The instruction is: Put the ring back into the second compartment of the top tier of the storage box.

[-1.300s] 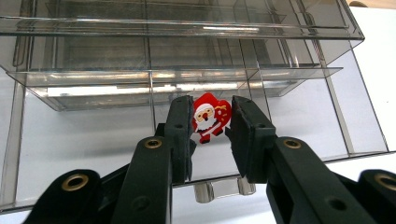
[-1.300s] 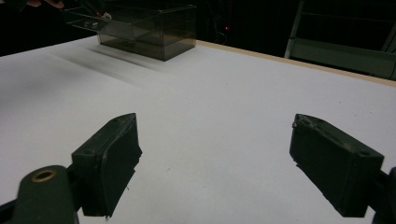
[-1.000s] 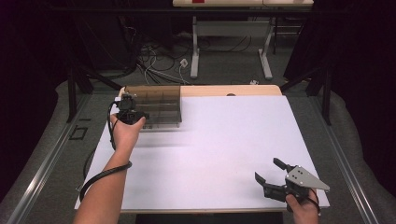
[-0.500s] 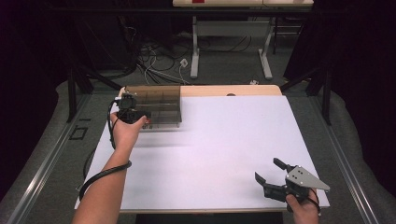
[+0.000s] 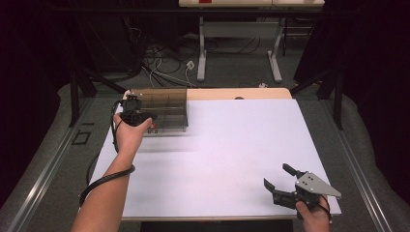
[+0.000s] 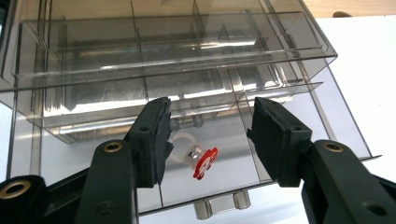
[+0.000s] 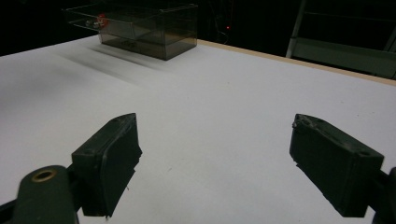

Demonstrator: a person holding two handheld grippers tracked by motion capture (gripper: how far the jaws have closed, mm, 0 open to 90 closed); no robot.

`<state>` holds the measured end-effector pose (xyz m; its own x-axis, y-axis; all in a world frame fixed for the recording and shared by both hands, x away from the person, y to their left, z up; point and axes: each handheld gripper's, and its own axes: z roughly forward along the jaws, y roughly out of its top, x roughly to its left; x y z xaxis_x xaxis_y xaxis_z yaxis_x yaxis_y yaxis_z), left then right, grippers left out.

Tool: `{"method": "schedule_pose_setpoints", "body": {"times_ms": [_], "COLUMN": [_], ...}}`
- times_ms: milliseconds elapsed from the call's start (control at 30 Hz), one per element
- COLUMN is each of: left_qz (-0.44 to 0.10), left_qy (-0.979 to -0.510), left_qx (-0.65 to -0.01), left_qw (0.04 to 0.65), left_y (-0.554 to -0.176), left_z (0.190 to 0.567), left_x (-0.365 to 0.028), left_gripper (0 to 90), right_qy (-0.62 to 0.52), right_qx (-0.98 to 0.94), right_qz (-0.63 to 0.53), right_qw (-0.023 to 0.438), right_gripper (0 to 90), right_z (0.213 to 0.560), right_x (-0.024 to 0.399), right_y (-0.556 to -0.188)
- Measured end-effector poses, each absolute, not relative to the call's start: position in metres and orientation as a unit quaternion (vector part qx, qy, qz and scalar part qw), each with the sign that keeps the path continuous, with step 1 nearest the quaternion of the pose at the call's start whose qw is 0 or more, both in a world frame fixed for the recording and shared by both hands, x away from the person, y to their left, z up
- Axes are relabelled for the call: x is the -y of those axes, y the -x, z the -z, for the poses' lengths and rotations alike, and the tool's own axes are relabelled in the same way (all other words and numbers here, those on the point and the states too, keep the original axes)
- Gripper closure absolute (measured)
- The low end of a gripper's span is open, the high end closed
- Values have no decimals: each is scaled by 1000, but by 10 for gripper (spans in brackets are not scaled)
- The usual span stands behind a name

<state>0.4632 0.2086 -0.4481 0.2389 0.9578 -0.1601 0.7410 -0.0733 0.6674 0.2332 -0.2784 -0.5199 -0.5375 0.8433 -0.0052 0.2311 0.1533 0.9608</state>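
Opening left tongs (image 6: 208,140) reveal a red-and-white ring (image 6: 198,158) in the drawer (image 6: 224,154).

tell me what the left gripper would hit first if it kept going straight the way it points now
Probably the small clear ring with a red and white charm lying in the pulled-out drawer of the smoky transparent plastic drawer box. The left gripper, whose jaws have just been opening, frames it without touching; depth is unclear.
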Motion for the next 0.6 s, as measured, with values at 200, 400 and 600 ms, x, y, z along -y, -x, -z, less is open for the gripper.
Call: {"method": "schedule_pose_setpoints", "body": {"times_ms": [200, 400, 600], "left_qz": [-178, -184, -190], "left_qy": [-717, -718, -722], "left_qx": [-589, -585, -576], "left_qw": [328, 329, 333], "left_y": [-463, -462, -462], "left_z": [445, 443, 443], "left_x": [-209, -211, -210], "left_gripper": [439, 391, 349], "right_qy": [-383, -384, -383], "right_qx": [-702, -701, -704], "right_qz": [-526, -526, -524], "right_qw": [290, 290, 290], "right_gripper": [149, 149, 149], "right_z": [520, 520, 521], "right_x": [278, 278, 278], "right_y": [-233, -233, -234]}}
